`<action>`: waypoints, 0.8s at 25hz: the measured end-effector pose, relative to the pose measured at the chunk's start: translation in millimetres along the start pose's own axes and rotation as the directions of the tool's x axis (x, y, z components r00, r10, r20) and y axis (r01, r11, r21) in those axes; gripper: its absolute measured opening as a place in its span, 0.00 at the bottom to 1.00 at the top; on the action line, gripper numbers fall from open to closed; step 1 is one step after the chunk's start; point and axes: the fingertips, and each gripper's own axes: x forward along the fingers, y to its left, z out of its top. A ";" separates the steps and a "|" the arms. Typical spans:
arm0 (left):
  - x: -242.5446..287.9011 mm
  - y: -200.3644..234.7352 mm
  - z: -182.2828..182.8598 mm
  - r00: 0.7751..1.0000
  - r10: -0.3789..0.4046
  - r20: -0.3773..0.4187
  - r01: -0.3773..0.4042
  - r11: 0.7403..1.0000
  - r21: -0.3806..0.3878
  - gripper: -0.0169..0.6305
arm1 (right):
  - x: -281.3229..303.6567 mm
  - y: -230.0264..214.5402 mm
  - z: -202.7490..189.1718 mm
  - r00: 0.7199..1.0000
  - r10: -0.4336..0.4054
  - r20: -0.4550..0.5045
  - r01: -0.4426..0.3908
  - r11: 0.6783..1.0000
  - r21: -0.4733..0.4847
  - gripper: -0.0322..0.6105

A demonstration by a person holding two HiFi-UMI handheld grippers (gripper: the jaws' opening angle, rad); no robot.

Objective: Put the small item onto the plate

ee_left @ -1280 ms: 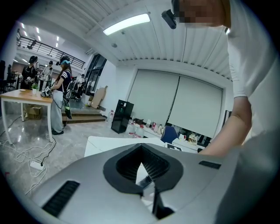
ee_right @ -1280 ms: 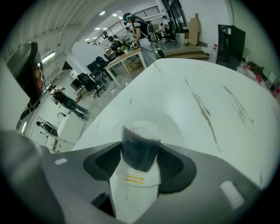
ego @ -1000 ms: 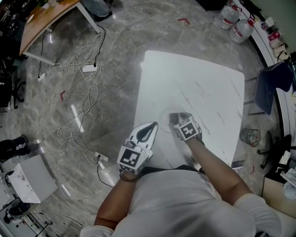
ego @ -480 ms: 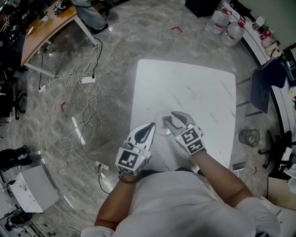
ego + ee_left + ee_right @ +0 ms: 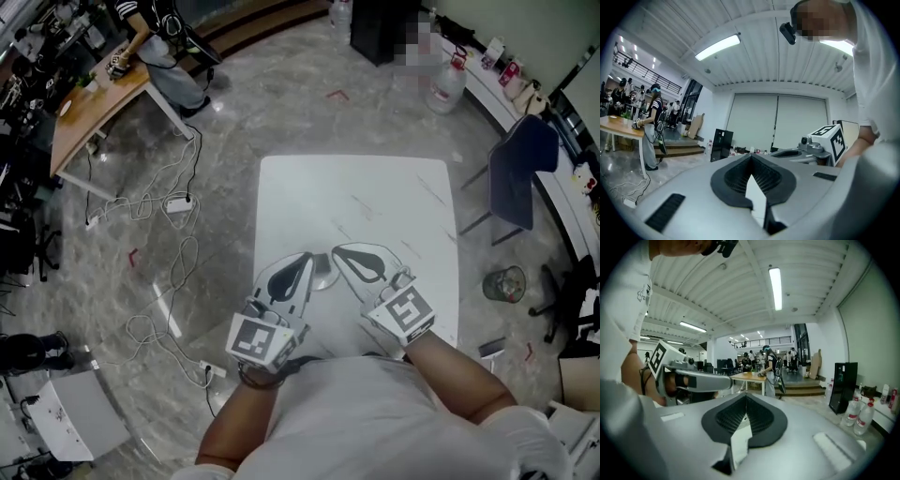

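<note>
Head view: plate shows just beside left hand-held gripper.

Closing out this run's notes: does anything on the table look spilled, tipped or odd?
Nothing stands out. The plate lies flat on the table, nothing spilled around it. The left gripper is shut and empty; the right gripper has just closed, also empty.

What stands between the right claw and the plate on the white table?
Nothing visible does. The right claw, its jaws just closed on nothing, hangs above the plate on the table; the left claw is beside it, not between. The small item cannot be made out.
</note>
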 end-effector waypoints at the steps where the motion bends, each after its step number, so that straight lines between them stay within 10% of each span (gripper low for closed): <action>1: -1.3 -8.5 10.3 1.000 -0.003 0.011 0.003 1.000 0.012 0.04 | -8.7 3.5 17.2 0.999 0.008 0.032 -0.007 1.000 -0.004 0.05; 8: -5.4 -52.7 76.3 0.997 -0.040 0.070 0.036 0.998 0.057 0.04 | -59.7 13.2 103.7 0.984 0.035 0.174 -0.036 0.999 0.002 0.05; 20: -10.8 -67.5 120.0 0.991 -0.035 0.128 0.022 0.995 0.101 0.04 | -83.1 11.8 136.6 0.975 0.036 0.221 -0.038 0.999 0.001 0.05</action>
